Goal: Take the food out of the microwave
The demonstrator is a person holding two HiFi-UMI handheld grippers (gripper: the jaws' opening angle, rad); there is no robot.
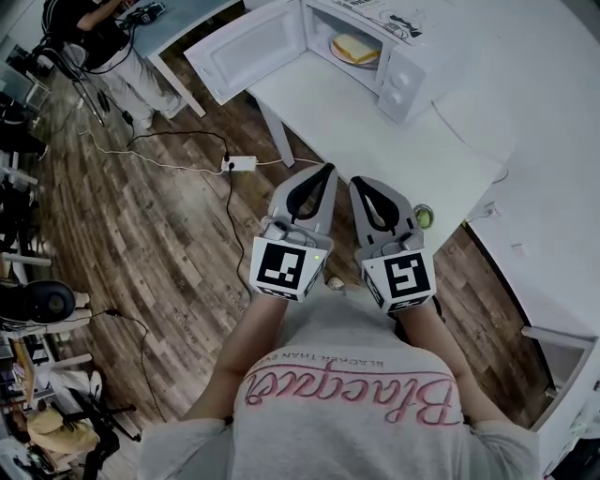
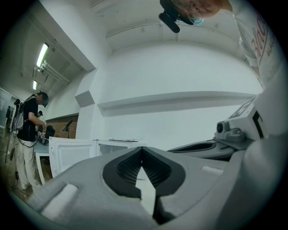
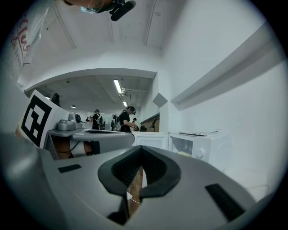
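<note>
Microwave was seen on the white table w/ its door swung open; a plate w/ bread slices was set inside. L gripper & R gripper were held level, side by side, near the table corner, well apart from the bread slices; both jaw pairs were closed, nothing gripped

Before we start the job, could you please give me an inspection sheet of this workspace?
Surface: white table, carrying the microwave.
Job's things: microwave door open; plate of bread inside.
Clutter: small greenish round thing at the table's near edge; papers on the microwave.
Grippers: left gripper and right gripper both shut, empty, side by side near the table's edge.
Cables: power strip with cords on the wooden floor.
Surroundings: another person at a second table.
</note>
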